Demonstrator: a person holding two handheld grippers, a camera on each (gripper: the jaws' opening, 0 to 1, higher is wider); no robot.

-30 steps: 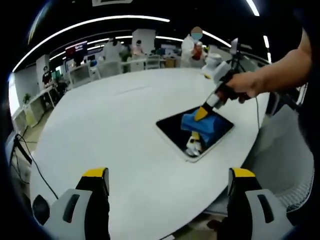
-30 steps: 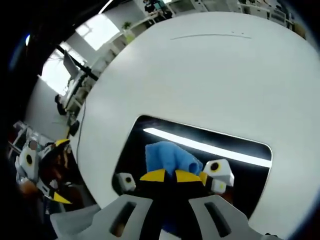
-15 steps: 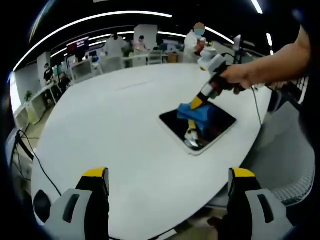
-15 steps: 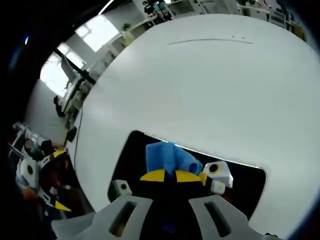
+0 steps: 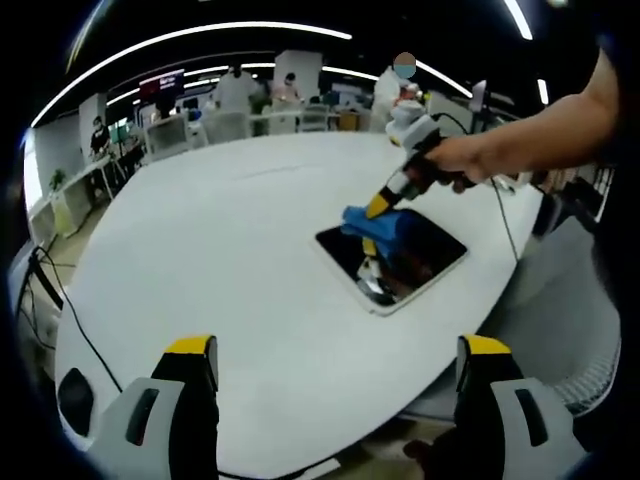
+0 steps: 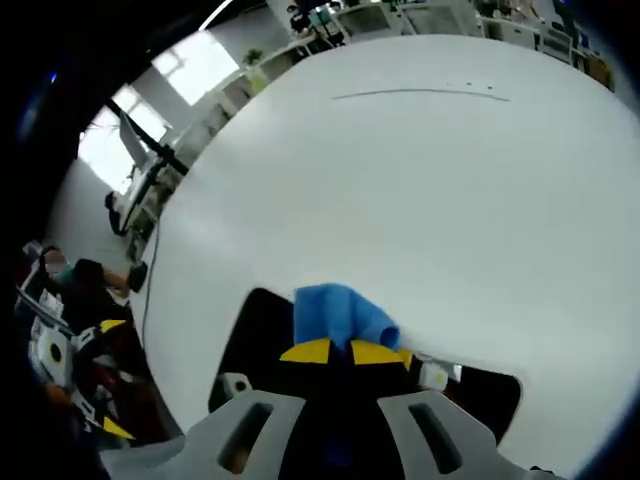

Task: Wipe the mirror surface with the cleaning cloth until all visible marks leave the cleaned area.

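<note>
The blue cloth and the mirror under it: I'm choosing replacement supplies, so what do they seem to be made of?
The blue cloth looks like soft, matte fabric, possibly microfibre: it bunches into rounded folds where the right gripper pinches it. The mirror looks like glossy glass with a pale rim, probably plastic: its dark face reflects the gripper. It lies on a smooth white table.

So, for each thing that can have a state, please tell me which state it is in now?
Right tool: shut on the cloth, tips down on the mirror.
Left tool: open, holds nothing, above the near edge of the table.
Cloth: bunched, pressed on the mirror at its far edge.
Mirror: lies flat on the table, partly covered by the cloth.
Table: bare white top around the mirror.
</note>
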